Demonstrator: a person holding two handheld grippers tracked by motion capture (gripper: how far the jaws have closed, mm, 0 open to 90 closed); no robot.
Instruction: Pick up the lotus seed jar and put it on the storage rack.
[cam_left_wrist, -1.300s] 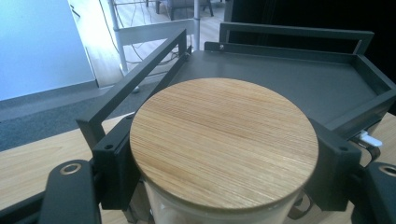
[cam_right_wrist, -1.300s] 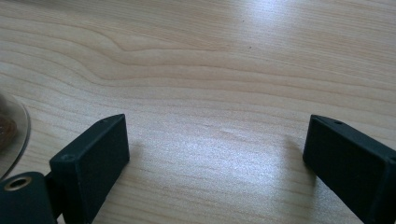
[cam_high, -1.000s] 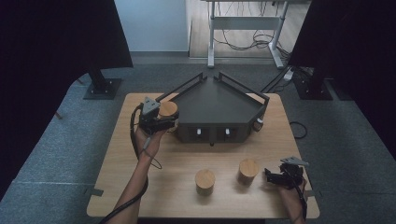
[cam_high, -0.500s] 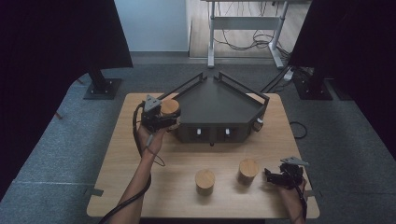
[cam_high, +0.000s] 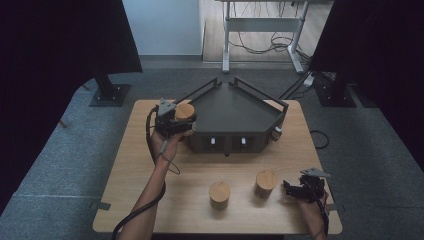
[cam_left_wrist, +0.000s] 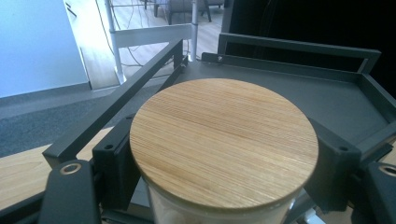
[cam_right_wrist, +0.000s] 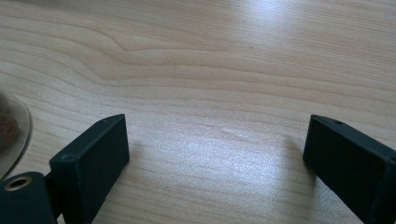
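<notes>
My left gripper (cam_high: 179, 123) is shut on a glass jar with a round bamboo lid (cam_high: 184, 111), holding it upright at the left rail of the dark five-sided tray (cam_high: 235, 107). In the left gripper view the lid (cam_left_wrist: 224, 140) sits between the two black jaws, with the tray floor (cam_left_wrist: 299, 93) just beyond it. My right gripper (cam_high: 291, 189) rests low over the table near the front right corner. Its jaws stand wide apart over bare wood (cam_right_wrist: 217, 154).
Two more bamboo-lidded jars (cam_high: 219, 192) (cam_high: 265, 181) stand on the wooden table (cam_high: 150, 200) in front of the tray. The nearer one's glass edge (cam_right_wrist: 11, 130) shows left of my right gripper. A desk frame (cam_high: 260, 25) stands behind the table.
My left gripper has shifted slightly toward the tray with the jar still in it. The right gripper has not moved.
</notes>
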